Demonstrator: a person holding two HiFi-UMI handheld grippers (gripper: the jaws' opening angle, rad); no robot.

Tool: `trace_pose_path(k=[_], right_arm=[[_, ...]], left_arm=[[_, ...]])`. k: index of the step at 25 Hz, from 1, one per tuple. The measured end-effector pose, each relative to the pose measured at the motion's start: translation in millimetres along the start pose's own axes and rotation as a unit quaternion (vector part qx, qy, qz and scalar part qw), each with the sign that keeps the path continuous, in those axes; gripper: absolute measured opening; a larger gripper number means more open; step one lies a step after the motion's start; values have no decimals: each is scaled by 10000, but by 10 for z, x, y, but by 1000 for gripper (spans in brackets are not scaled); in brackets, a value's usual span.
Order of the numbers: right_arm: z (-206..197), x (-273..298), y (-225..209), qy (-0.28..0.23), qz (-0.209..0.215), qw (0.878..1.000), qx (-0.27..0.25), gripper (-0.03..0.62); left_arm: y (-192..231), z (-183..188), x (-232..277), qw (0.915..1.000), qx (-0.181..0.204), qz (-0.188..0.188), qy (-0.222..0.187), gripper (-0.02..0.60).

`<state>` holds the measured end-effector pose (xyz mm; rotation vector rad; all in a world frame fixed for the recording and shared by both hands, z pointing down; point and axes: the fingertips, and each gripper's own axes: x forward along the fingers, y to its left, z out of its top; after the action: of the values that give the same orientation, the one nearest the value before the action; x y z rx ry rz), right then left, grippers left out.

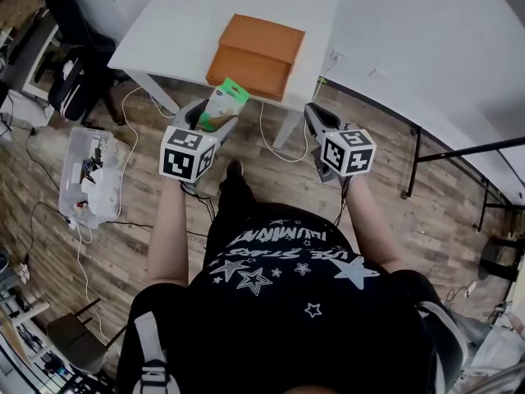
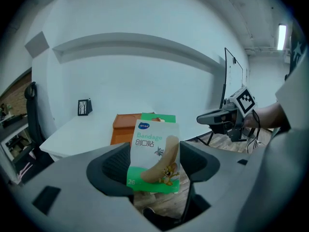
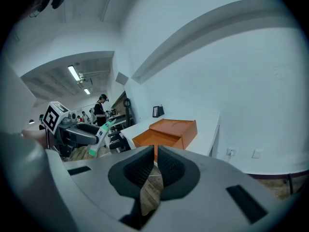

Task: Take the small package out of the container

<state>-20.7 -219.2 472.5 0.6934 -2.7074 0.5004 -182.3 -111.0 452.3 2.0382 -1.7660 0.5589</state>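
Left gripper view: my left gripper point(image 2: 153, 167) pinches the small package point(image 2: 155, 146) over the floor, near of the container point(image 2: 121, 128); any slackening drops it. The right gripper point(image 3: 153, 170) has its jaws almost touching and holds nothing.

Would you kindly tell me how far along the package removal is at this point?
Done: the package is out of the orange box and clear of the table, over the floor. In hand: the left tool is shut on it, holding it upright; the right tool is shut and empty. Left: at most setting the package down somewhere, as it rests on nothing yet.
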Motion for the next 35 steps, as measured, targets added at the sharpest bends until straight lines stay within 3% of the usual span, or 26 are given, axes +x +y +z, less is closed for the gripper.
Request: trace_pose_path(k=[22, 35], right_arm=[[-622, -632, 766, 199, 529, 9982, -201, 54], [-620, -637, 906, 224, 700, 9968, -303, 54]], left_arm=[[-654, -818, -1106, 9940, -906, 520, -332, 345], [-682, -860, -1200, 9903, -1198, 531, -469, 345]])
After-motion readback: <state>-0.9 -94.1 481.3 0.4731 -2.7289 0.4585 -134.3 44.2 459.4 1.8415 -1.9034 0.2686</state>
